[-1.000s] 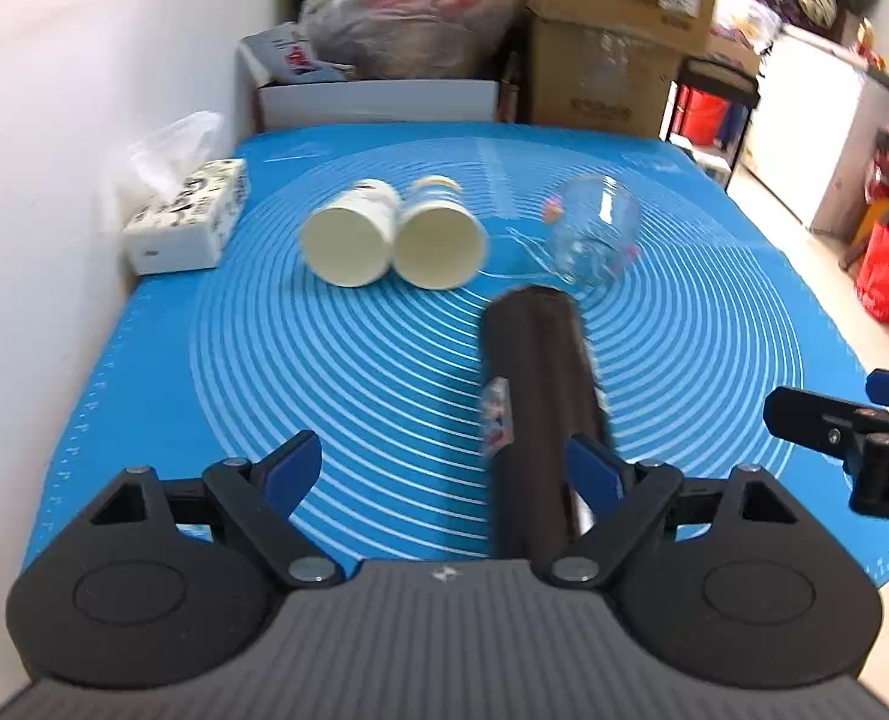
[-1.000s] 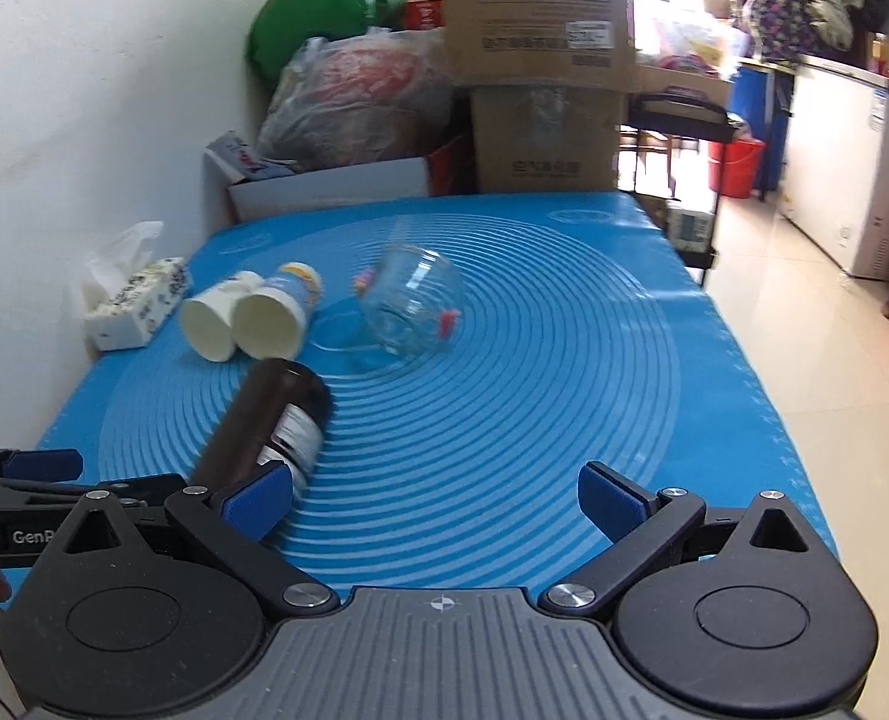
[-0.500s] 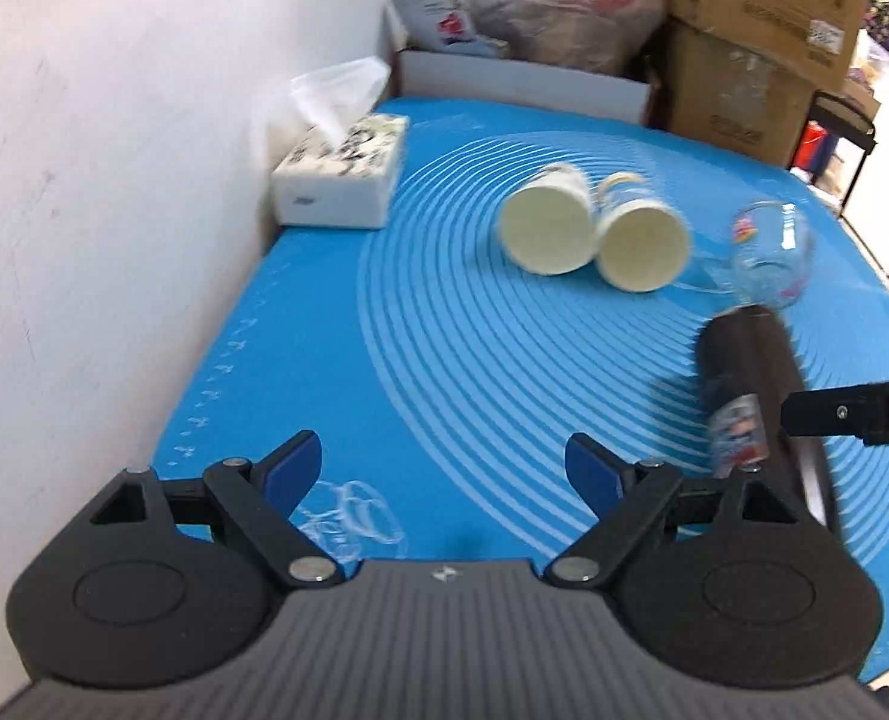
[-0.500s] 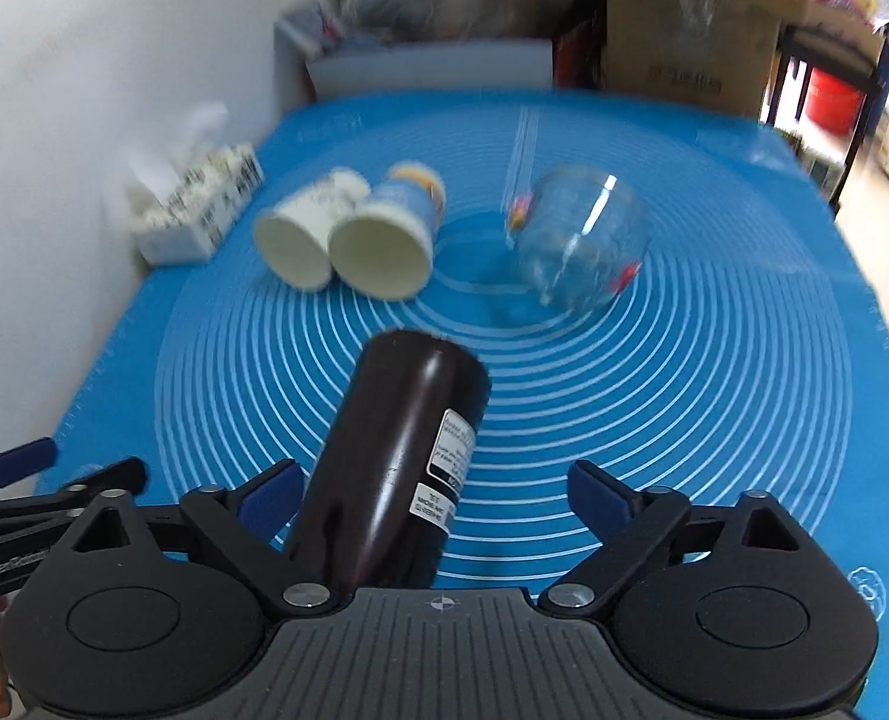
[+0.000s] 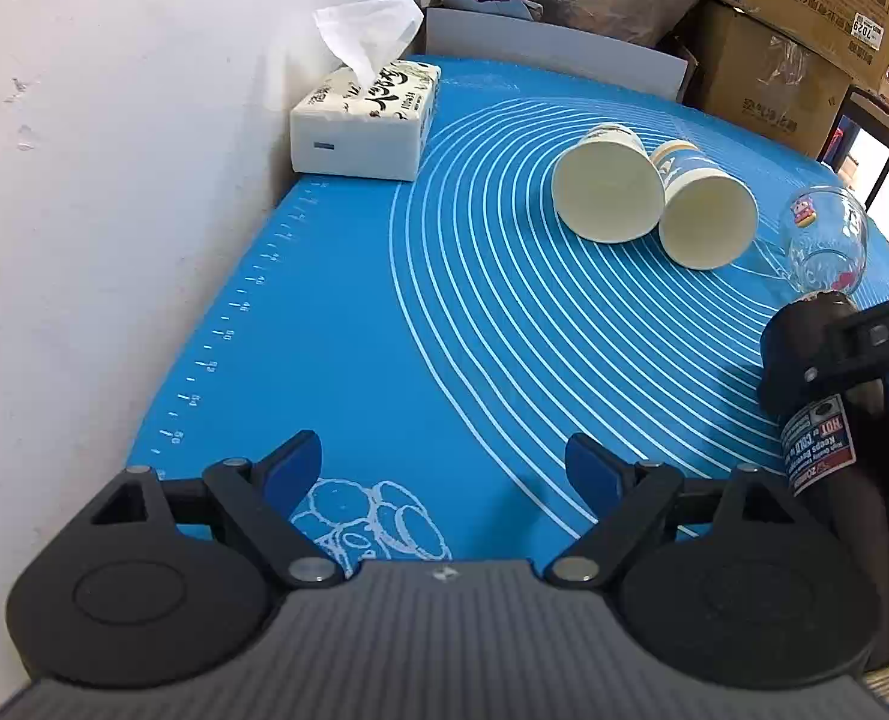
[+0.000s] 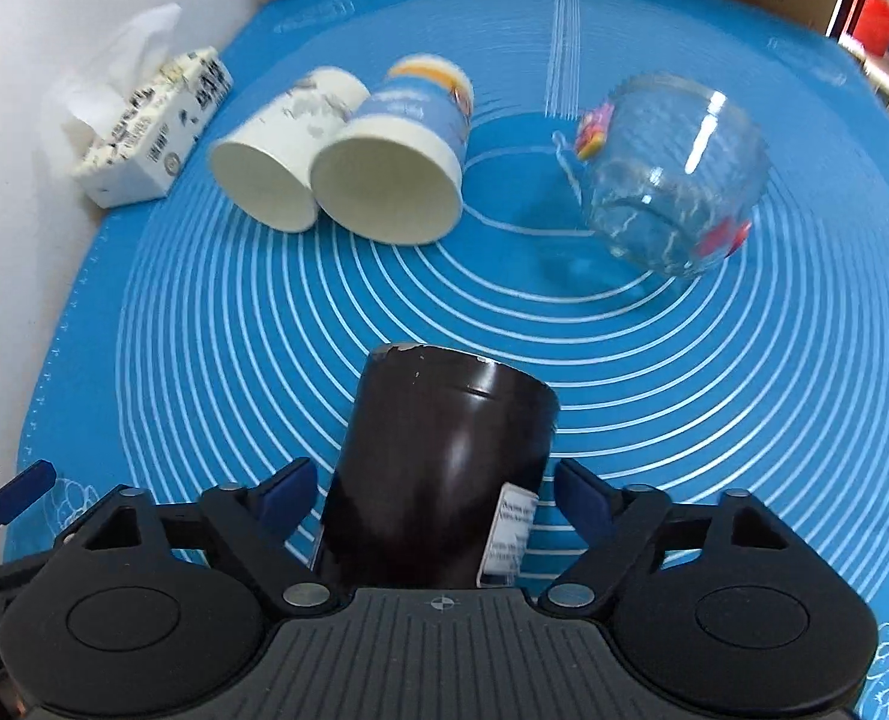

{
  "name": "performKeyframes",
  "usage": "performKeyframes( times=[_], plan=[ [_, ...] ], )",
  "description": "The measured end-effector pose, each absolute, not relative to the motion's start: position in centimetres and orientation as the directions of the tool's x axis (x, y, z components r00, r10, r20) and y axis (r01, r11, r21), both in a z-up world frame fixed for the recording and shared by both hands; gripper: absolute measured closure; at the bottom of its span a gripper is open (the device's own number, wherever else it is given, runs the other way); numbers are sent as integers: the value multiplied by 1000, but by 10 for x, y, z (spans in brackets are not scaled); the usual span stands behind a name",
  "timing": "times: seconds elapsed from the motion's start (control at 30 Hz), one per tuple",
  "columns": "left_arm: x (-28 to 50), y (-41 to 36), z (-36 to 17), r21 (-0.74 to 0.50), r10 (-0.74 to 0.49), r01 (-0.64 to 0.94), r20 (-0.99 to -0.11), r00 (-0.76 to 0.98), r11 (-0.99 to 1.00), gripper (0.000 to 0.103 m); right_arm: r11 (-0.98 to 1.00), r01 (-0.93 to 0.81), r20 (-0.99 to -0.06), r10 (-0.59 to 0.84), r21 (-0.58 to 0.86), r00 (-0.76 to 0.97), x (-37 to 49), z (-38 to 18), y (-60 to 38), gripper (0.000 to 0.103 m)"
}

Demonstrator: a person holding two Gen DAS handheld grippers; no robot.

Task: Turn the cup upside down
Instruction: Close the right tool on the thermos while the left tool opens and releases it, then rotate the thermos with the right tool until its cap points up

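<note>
right gripper (image 6: 438,495) advanced, jaws wide, straddling black tumbler (image 6: 444,450).

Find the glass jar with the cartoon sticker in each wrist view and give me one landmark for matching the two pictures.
Left wrist view: the glass jar lies on its side at the far right edge, above the dark tumbler.
Right wrist view: the glass jar lies in the upper right, beyond the right claw.
Shared landmark: the two paper cups lie side by side left of the jar.
</note>
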State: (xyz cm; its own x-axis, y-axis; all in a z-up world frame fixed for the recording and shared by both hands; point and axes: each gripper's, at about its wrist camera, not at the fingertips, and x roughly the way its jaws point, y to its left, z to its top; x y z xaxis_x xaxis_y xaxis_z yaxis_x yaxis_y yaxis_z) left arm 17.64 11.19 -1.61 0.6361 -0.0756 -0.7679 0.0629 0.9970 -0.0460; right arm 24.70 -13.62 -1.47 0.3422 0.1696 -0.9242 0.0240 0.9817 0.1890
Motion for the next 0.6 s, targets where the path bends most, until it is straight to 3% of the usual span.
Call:
performKeyframes(
  times=[0.1, 0.37, 0.6],
  plan=[
    [180, 109, -19, -40, -75, 69, -771, 632, 997, 15, 984, 1, -930, 169, 179, 325, 254, -18, -131, 30],
    [177, 106, -21, -59, -86, 64, -775, 626, 996, 15, 979, -11, -904, 192, 204, 382, 247, -15, -135, 31],
    [166, 102, -11, -55, -87, 70, -759, 645, 996, 15, 982, -86, -801, 185, 166, 570, 202, 24, -132, 32]
  ],
)
